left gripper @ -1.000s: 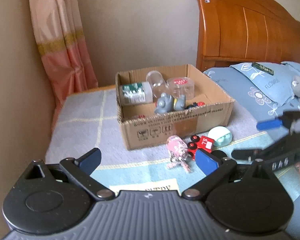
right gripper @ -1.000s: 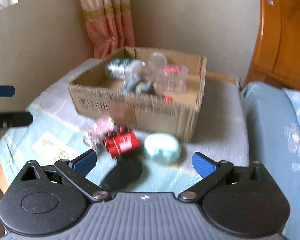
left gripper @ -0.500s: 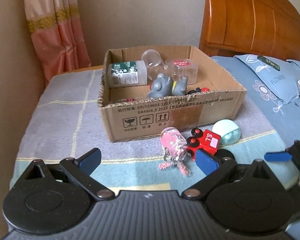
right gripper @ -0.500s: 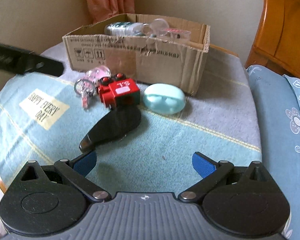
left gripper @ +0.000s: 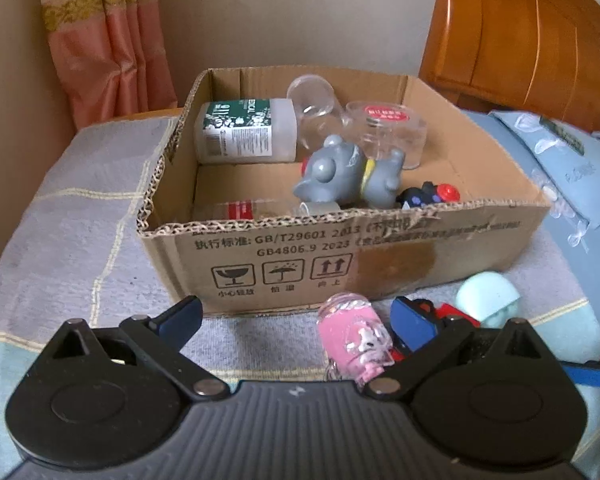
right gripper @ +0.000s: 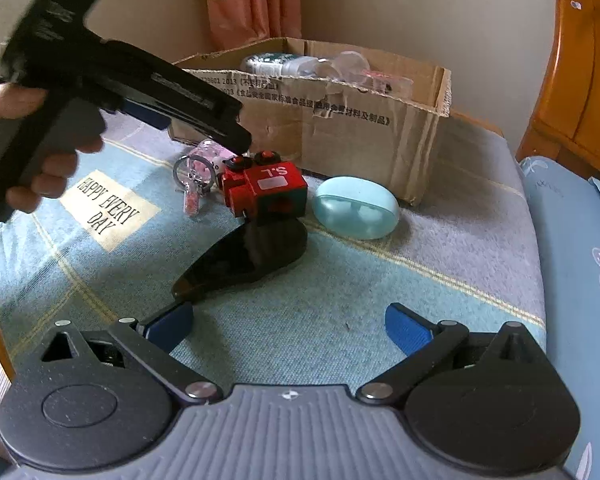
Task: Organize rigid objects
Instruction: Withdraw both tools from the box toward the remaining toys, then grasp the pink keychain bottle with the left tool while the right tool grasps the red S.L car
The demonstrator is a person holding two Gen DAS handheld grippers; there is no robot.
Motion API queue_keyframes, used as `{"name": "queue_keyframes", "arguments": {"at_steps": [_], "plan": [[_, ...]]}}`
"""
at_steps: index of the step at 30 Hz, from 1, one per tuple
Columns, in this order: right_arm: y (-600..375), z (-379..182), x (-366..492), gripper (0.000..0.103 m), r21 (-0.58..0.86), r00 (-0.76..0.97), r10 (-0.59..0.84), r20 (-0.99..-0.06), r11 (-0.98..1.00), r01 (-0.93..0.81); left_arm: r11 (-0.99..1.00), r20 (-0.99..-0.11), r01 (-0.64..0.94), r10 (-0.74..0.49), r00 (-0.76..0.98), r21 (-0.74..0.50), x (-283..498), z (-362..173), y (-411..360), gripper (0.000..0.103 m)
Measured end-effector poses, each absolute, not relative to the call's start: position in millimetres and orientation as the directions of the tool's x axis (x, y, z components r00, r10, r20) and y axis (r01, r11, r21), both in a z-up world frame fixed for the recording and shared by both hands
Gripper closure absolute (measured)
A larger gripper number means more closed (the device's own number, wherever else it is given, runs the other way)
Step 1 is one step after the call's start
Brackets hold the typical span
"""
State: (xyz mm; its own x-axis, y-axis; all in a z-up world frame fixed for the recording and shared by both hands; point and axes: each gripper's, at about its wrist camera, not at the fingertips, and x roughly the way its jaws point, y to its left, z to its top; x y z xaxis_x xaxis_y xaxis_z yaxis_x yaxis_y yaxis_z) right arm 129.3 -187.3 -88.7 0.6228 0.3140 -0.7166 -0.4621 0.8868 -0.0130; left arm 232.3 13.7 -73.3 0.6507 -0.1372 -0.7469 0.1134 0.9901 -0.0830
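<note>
Blanket: red toy truck, upright.

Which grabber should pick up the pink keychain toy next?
Probably the left gripper: it is open, with the pink keychain toy right between its fingers. The right gripper sits farther back, nearer the black object.

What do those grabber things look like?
Each gripper has two black linked arms tipped with blue pads, round black discs on either side, and a ribbed grey body with a small white mark. Seen from the right wrist camera, the left gripper's long black housing carries white lettering, too blurred to read.
</note>
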Motion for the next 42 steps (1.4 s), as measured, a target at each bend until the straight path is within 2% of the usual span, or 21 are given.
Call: {"name": "queue_keyframes", "arguments": {"at_steps": [10, 15, 20, 25, 31, 37, 42], "plan": [[-187.8, -87.3, 132.9, 0.0, -0.01, 0.608, 0.339, -0.718, 0.869, -0.495, 0.994, -0.769, 0.104, -0.052, 0.637, 0.019, 215.3, -80.8, 39.9, 0.002], [-183.8, -87.2, 138.0, 0.0, -0.012, 0.598, 0.343, -0.725, 0.861, -0.508, 0.999, -0.788, 0.05, -0.033, 0.615, -0.002, 209.5, -82.2, 61.6, 0.002], [-180.5, -88.1, 137.5, 0.0, -0.012, 0.606, 0.337, -0.72, 0.868, -0.496, 0.995, -0.799, 0.09, -0.096, 0.594, -0.053, 194.7, -81.6, 65.3, 0.002], [-180.9, -87.2, 136.1, 0.0, -0.012, 0.608, 0.331, -0.722, 0.872, -0.489, 0.989, -0.774, 0.142, -0.125, 0.621, -0.047, 186.0, -68.9, 58.7, 0.002], [-181.2, -86.6, 137.0, 0.0, -0.012, 0.599, 0.336, -0.727, 0.866, -0.5, 0.959, -0.754, 0.272, -0.235, 0.613, -0.078, 176.1, -58.4, 43.9, 0.002], [-182.0, -87.2, 134.4, 0.0, -0.013, 0.61, 0.337, -0.717, 0.869, -0.495, 0.951, -0.769, 0.309, -0.207, 0.605, -0.014, 165.5, -72.2, 29.1, 0.003], [-182.8, -87.3, 133.6, 0.0, -0.012, 0.613, 0.342, -0.712, 0.867, -0.499, 0.953, -0.76, 0.291, -0.247, 0.602, -0.08, 156.2, -72.7, 40.7, 0.003]]}}
